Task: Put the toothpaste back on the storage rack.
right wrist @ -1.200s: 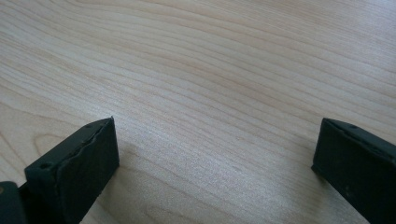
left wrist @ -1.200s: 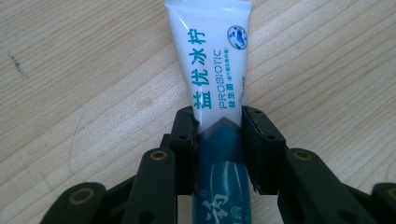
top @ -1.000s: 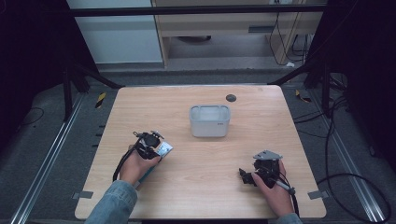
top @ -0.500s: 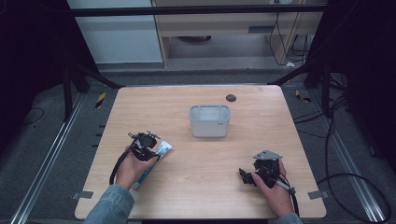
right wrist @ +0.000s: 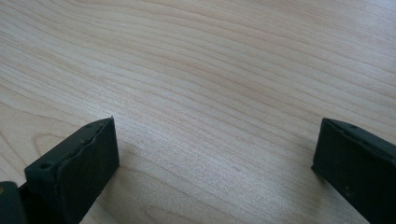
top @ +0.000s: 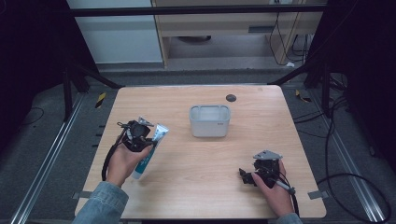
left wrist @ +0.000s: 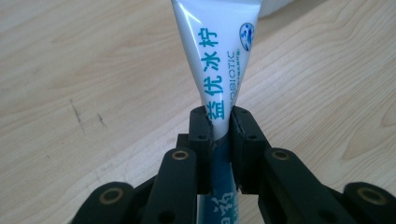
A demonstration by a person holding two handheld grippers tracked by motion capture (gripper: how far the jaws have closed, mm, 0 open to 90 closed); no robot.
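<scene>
High view: at the near edge of the wooden table (top: pixel 201 186), a person's two denim-sleeved forearms come in, each hand working a black two-jaw gripper. Nearest the right-hand corner, the right gripper (top: pixel 246 176) sits low over bare wood with its jaws spread wide and nothing between them, as its own camera confirms (right wrist: pixel 210 154). Toward the left edge, the left gripper (top: pixel 140 135) has its jaws clamped tight across a white-and-teal toothpaste tube (top: pixel 150 149); the left gripper view shows the pads (left wrist: pixel 201 135) pinching the tube (left wrist: pixel 219 70) partway along its printed body, the flat crimped end pointing away toward the far side. The tube looks clear of the wood at the gripped end, though whether its cap end rests on the table cannot be told.

By the look of it, the pick-up is done and the carry is what remains: a small white bin (top: pixel 209 120) stands empty near the table's centre, well apart from the tube, and appears the likely destination. Nothing has gone into it yet.

Farther on, a small dark disc (top: pixel 230 98) lies close to the far edge. The tabletop is pale wood grain, faintly scuffed. Beyond it, grey carpet, metal floor rails, black frame legs, trailing cables and light cabinet fronts close off the room.
</scene>
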